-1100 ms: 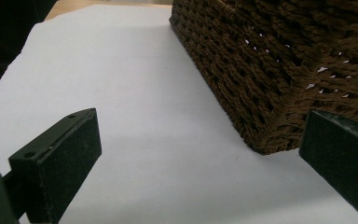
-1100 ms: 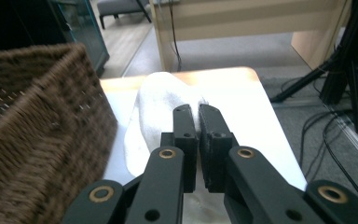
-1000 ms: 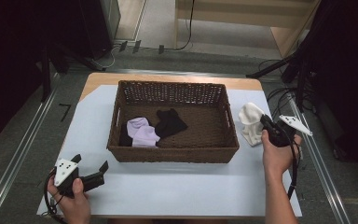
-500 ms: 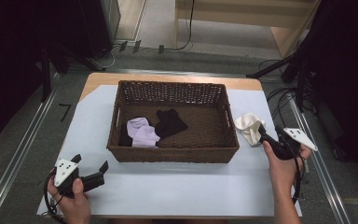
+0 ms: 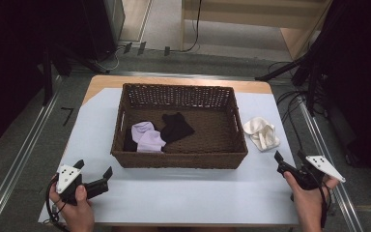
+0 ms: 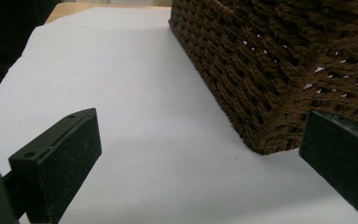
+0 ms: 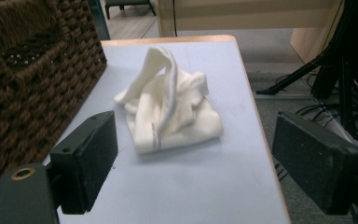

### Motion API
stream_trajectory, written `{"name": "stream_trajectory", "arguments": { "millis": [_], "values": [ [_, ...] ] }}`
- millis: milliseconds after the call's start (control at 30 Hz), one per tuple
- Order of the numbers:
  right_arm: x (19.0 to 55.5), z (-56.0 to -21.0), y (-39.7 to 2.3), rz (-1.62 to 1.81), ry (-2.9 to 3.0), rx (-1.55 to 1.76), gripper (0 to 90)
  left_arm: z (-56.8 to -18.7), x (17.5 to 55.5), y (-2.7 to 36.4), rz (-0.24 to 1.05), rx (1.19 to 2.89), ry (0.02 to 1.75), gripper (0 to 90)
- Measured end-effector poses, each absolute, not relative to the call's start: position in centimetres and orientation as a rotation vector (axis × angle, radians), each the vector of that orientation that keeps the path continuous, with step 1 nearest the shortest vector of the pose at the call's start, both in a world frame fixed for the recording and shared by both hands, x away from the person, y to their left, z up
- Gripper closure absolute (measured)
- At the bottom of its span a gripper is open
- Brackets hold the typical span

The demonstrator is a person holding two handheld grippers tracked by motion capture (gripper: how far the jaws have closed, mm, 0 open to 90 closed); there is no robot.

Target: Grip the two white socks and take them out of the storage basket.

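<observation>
A brown wicker basket stands mid-table with a lavender sock and a black sock inside. A crumpled white sock lies on the table just right of the basket. My right gripper sits near the front right corner, a short way behind the sock. Its jaws have just been opening and stand wide with nothing between them. In the right gripper view the white sock lies beyond the open gripper, beside the basket. My left gripper rests open at the front left, aimed at the basket's corner.
A pale sheet covers the table. The table's right edge runs close to the right jaw. Black stand legs and cables sit on the floor to the right, and a metal rail runs along the left.
The right gripper let go of the white sock, which now lies on the table right of the basket. The right hand drew back toward the near edge. The left gripper stayed put.
</observation>
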State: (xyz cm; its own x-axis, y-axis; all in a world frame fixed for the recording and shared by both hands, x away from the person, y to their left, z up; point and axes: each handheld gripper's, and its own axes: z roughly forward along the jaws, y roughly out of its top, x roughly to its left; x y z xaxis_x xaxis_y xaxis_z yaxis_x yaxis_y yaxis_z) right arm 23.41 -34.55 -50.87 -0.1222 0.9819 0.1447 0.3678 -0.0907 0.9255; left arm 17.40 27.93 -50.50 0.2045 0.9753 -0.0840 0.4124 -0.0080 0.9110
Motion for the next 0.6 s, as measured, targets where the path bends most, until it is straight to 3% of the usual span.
{"name": "stream_trajectory", "arguments": {
  "millis": [600],
  "values": [
    [18.2,-52.5,-37.2,1.192,1.523,1.520,14.6,-50.5,17.3,27.9,0.787,1.579,1.351,0.0]
  ]
}}
